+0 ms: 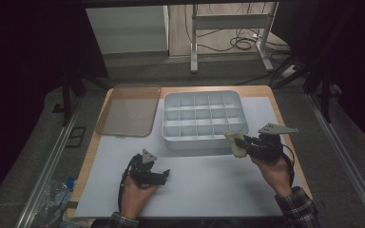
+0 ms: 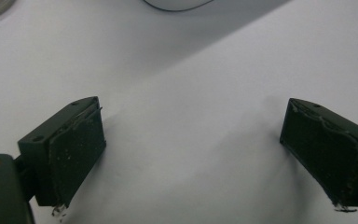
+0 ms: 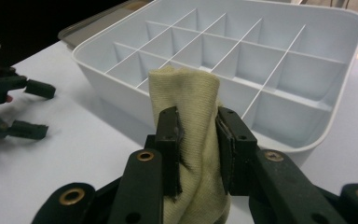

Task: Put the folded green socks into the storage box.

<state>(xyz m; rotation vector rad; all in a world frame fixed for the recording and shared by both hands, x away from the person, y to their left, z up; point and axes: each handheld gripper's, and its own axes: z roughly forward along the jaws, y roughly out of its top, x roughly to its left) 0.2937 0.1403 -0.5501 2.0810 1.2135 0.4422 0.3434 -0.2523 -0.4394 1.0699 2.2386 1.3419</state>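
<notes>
Two forearms enter from the bottom edge of the high view, each hand holding a black two-jaw gripper over a pale sheet (image 1: 195,185) that covers a wooden table (image 1: 271,95).

At lower left of centre in that view, the left gripper (image 1: 165,175) hangs low over bare sheet, its jaws spread wide with nothing between them. Its own view confirms this: two black padded jaws stand far apart at the left and right edges, with plain white surface between.

At right of centre, the right gripper (image 1: 244,141) clamps a pale yellow knitted cloth (image 1: 235,144). The cloth sits just at the near right corner of a white divided tray (image 1: 202,142); whether it touches the rim cannot be told. In the right gripper view, the cloth (image 3: 193,116) rises folded between the two closed jaws at centre frame, with the tray's compartments (image 3: 242,56) spread behind it, all empty as far as can be seen. The left gripper (image 3: 28,107) appears at that view's left edge.

A clear, brownish-tinted lid (image 1: 128,110) lies flat to the left of the tray, just beside it, in the upper left of the table.

No brand, label or writing can be read anywhere.
</notes>
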